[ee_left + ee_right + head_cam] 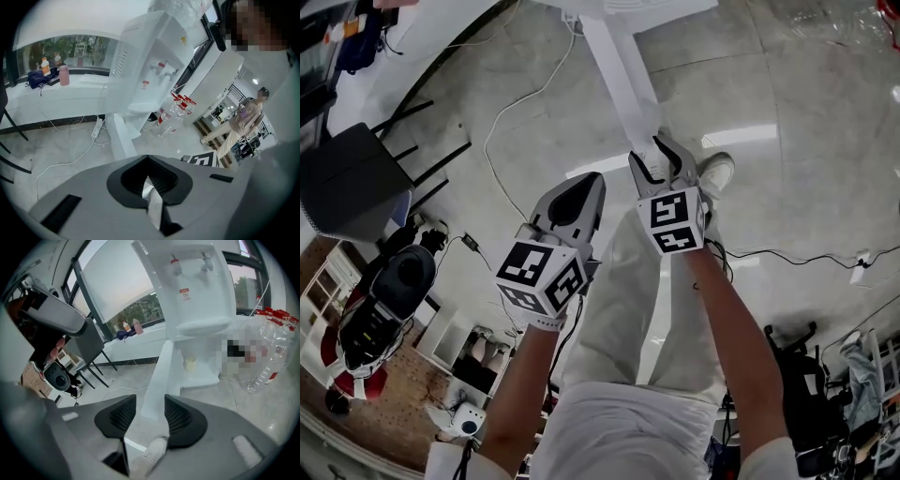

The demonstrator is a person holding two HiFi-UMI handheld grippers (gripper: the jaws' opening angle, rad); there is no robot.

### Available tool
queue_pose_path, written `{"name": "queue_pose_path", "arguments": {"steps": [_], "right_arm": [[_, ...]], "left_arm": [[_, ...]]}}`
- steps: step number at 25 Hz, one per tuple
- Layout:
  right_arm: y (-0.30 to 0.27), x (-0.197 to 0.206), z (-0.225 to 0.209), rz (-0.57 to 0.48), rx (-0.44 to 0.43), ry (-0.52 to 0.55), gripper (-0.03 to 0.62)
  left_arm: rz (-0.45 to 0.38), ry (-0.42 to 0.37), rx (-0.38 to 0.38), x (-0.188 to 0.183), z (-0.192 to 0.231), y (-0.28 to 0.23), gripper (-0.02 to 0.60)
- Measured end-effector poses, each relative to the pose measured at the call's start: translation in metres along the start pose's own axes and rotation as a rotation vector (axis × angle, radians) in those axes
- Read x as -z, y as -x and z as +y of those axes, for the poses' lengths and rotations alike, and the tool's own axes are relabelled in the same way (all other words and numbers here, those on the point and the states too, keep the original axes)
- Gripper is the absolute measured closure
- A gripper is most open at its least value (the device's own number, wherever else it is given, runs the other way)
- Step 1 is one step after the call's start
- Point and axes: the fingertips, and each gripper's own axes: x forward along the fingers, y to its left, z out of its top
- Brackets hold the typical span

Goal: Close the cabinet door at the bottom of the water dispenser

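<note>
Glossy grey tiled floor (806, 94); cabinet door (157, 376) open. Left gripper (147, 158) fingers (129, 180) together; right gripper (150, 404) fingers (119, 416) wide.

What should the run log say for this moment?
cabinet door: open, edge-on | right gripper: open, lined up on door edge | left gripper: shut, empty

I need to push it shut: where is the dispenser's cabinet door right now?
In the right gripper view the cabinet door stands swung open, left of the water dispenser, its edge straight ahead of the right gripper's open jaws.
</note>
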Motion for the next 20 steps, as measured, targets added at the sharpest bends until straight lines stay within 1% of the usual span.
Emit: {"name": "queue_pose_path", "arguments": {"steps": [9,14,17,20], "right_arm": [[-0.023,0.026,-0.005,0.082,0.024,0.029,0.388],[-0.024,0.029,-0.008,0.095,0.04,0.027,0.388],[-0.022,0.03,-0.009,0.096,0.047,0.026,0.408],[-0.019,0.03,-0.016,0.099,0.065,0.025,0.411]], "left_arm": [[0.011,0.008,-0.005,0.007,0.006,0.0,0.577],[0.008,0.007,-0.004,0.005,0.006,0.0,0.576],[0.011,0.007,-0.003,0.004,0.008,0.0,0.576],[0.01,0.007,-0.001,0.001,0.007,-0.001,0.577]]}}
